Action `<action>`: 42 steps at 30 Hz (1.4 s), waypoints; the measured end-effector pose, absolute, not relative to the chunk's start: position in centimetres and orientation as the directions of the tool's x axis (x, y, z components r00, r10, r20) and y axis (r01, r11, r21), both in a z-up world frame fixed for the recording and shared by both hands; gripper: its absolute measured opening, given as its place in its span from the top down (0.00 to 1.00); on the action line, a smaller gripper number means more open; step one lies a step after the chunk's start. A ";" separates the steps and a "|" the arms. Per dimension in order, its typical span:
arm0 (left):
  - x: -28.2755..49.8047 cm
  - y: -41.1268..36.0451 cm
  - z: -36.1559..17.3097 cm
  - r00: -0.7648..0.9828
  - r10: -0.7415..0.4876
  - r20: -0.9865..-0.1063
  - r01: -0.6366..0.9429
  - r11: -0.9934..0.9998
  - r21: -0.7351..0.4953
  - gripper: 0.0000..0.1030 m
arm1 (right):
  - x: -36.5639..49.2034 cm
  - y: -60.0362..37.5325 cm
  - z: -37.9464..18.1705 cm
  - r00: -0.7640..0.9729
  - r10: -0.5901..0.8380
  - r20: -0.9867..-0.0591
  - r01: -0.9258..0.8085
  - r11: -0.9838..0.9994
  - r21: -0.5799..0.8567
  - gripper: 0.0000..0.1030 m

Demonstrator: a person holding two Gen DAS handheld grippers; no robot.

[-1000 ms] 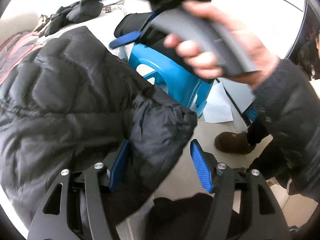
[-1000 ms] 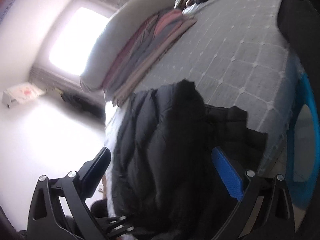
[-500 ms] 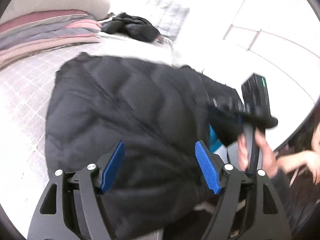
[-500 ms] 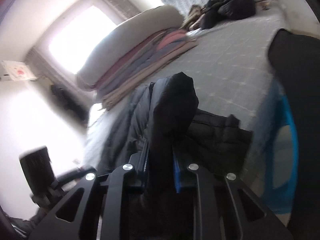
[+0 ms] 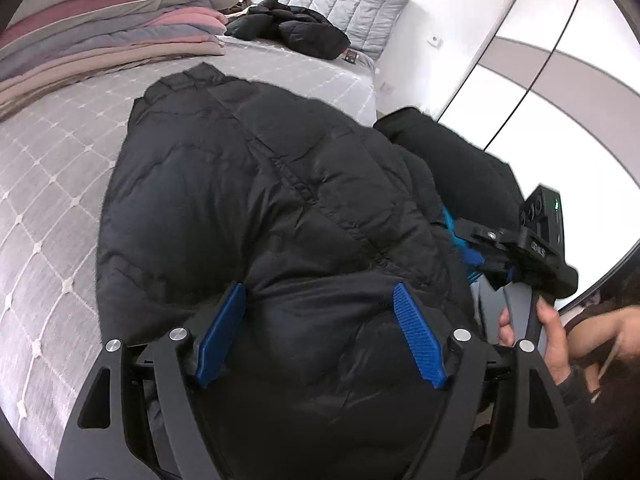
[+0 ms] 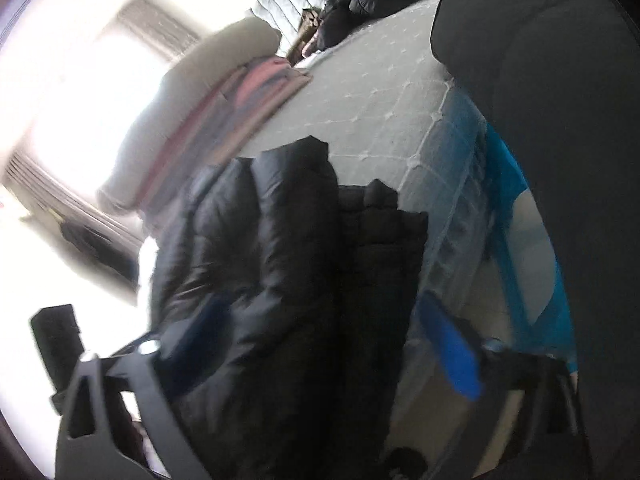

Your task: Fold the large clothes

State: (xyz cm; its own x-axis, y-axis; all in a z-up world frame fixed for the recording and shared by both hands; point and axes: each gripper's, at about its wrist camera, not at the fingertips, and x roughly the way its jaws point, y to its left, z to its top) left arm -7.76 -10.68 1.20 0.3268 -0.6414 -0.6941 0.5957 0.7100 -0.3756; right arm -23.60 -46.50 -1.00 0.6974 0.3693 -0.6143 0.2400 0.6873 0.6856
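Note:
A black puffer jacket lies on the grey quilted bed, hanging over its near edge. My left gripper straddles a thick fold at the jacket's near end. Its jaws are opening, and the blue pads stand wide at the sides of the fold. In the right wrist view the jacket is seen from the side, doubled over. My right gripper, blurred, is opening wide with the jacket between its fingers and no pad pressing on it. A hand holds the right gripper's body at the right.
Folded blankets are stacked under a pillow at the far left of the bed. Another black jacket lies crumpled by the headboard. A blue plastic stool stands against the bed's side with a black garment on it. White wardrobe doors stand to the right.
The left view swung from the stool and floor onto the bed, and its pads spread. The right gripper shut on the jacket's fold half a second ago and now stands wide again.

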 end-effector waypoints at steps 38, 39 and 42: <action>-1.5 -4.3 -0.4 0.278 -0.680 -0.678 0.356 0.729 -0.585 0.81 | -20.4 -41.2 -4.5 0.564 0.651 -0.508 0.161 0.517 0.841 0.08; -1.9 -3.5 0.4 0.287 -0.667 -0.688 0.350 0.741 -0.573 0.81 | -19.9 -39.8 -3.5 0.538 0.660 -0.525 0.138 0.545 0.827 0.08; -2.9 1.0 1.2 0.311 -0.640 -0.703 0.300 0.768 -0.567 0.80 | -18.0 -35.4 -2.4 0.441 0.690 -0.573 0.080 0.606 0.791 0.08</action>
State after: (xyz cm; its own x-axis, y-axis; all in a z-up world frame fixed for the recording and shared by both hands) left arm -2.86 1.00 1.19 0.3107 -0.6400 -0.7028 0.2997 0.7676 -0.5665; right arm -17.98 -35.43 -2.39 0.4414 0.6903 -0.5733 0.0802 0.6060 0.7914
